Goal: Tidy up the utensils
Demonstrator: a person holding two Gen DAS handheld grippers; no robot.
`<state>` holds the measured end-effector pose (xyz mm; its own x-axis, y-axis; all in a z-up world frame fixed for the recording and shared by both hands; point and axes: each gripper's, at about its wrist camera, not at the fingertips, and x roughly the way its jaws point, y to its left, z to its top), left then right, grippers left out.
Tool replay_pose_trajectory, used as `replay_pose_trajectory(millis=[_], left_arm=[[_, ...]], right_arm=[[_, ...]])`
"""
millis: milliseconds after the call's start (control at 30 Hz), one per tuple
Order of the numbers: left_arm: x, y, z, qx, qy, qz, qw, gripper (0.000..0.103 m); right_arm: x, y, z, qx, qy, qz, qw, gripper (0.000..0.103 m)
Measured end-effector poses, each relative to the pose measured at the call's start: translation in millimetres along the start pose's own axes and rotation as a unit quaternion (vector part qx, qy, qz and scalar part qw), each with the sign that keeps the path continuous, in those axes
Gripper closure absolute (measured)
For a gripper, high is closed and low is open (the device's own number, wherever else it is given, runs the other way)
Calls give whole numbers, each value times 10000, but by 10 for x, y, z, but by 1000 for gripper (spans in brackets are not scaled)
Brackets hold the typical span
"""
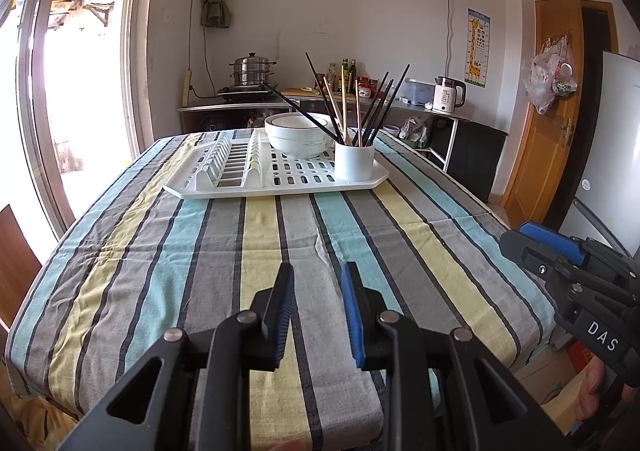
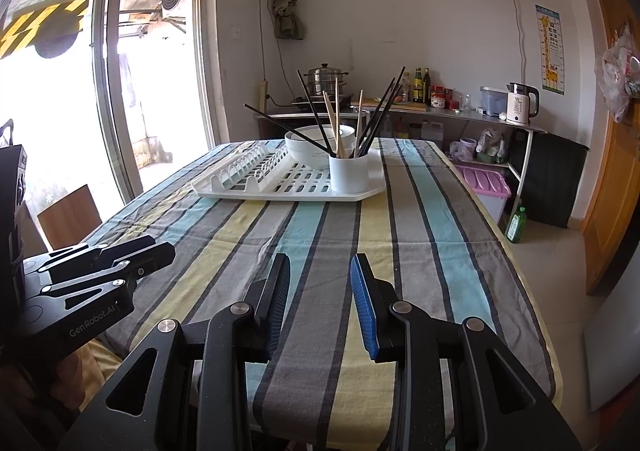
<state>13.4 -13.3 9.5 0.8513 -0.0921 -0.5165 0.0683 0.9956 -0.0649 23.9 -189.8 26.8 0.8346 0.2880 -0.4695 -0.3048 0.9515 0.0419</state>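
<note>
Both claws, left claw [image 1: 316,275] and right claw [image 2: 320,265], open and empty over striped tablecloth [image 1: 280,235], dish rack [image 1: 276,179] unobstructed beyond.

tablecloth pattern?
Tablecloth: stripes of grey, light blue, pale yellow, thin dark lines; clearest in right wrist view.

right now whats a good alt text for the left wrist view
Two open black jaws of the left gripper hang empty over a striped tablecloth. Farther along the table, a white dish rack holds stacked bowls and a white cup full of chopsticks. The right gripper shows at the right edge.
</note>
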Motion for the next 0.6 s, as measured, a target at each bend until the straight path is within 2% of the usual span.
replay_pose_trajectory(millis=[600], left_arm=[[-13, -21, 9, 31, -9, 10, 10000, 77]], right_arm=[[-7, 11, -4, -10, -6, 4, 10000, 70]])
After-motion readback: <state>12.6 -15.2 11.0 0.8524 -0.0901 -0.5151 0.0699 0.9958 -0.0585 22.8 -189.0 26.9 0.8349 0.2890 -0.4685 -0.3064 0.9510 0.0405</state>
